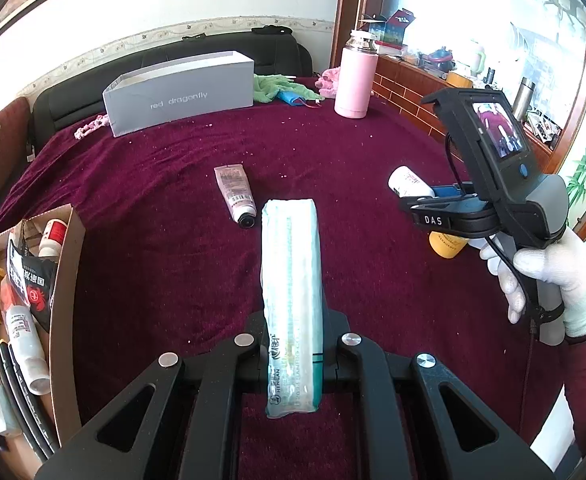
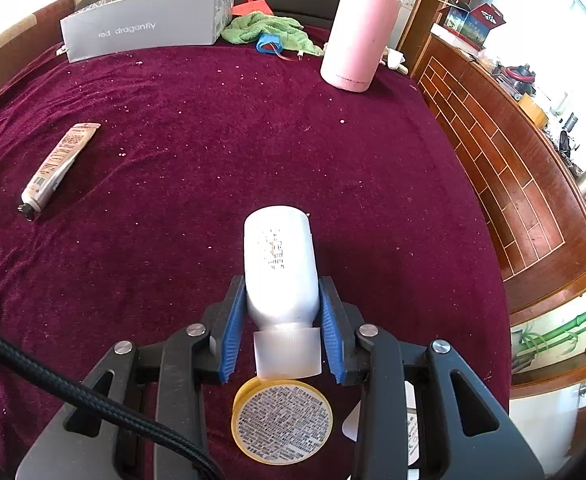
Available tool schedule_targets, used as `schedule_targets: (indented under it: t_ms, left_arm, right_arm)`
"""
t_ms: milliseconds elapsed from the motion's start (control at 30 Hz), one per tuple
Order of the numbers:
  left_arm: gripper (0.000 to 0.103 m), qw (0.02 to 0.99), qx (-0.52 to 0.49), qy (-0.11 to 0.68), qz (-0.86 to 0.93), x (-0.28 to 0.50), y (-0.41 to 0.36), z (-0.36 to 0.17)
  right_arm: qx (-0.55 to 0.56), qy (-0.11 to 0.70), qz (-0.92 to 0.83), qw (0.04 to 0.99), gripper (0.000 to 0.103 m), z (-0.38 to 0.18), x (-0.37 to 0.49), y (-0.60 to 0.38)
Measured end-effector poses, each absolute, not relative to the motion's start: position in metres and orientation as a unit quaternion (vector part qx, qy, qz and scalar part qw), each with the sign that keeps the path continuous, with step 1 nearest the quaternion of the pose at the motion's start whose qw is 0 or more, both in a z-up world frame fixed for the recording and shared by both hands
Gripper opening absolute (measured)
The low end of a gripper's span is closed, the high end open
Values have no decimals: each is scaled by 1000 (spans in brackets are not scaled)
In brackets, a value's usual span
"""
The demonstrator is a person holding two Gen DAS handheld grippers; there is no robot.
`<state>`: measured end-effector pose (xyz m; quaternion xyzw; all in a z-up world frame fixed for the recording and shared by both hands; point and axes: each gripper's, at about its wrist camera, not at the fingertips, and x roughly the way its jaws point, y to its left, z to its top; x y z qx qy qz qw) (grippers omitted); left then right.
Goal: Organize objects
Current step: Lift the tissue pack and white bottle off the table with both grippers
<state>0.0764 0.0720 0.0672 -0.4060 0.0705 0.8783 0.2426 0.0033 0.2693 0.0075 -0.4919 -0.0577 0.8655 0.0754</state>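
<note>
My left gripper [image 1: 293,354] is shut on a long pale-green tissue pack [image 1: 291,280] that sticks out forward above the maroon cloth [image 1: 173,208]. My right gripper [image 2: 281,320] is shut on a white bottle [image 2: 279,264], its blue pads pressing the shoulders just above the cap. The left wrist view shows the right gripper [image 1: 433,200] at the right, in a white-gloved hand [image 1: 553,280], with the white bottle [image 1: 409,182] poking out. A yellow round tin [image 2: 281,420] lies below the bottle. A pink tube [image 1: 235,194] rests on the cloth.
A cardboard box [image 1: 67,280] at the left holds tubes, packets and cables. At the back stand a grey "red dragonfly" box [image 1: 181,94], a green towel [image 2: 269,28] and a pink flask [image 2: 357,36]. A wooden ledge [image 2: 505,168] borders the right side.
</note>
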Motion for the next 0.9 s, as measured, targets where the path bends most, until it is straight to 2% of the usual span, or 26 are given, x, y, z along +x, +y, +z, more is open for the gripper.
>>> schedule_targets:
  t_ms: [900]
  left_arm:
    - [9, 248, -408, 59, 877, 86, 63, 69]
  right_arm:
    - [-464, -9, 885, 39, 32, 42, 33, 259]
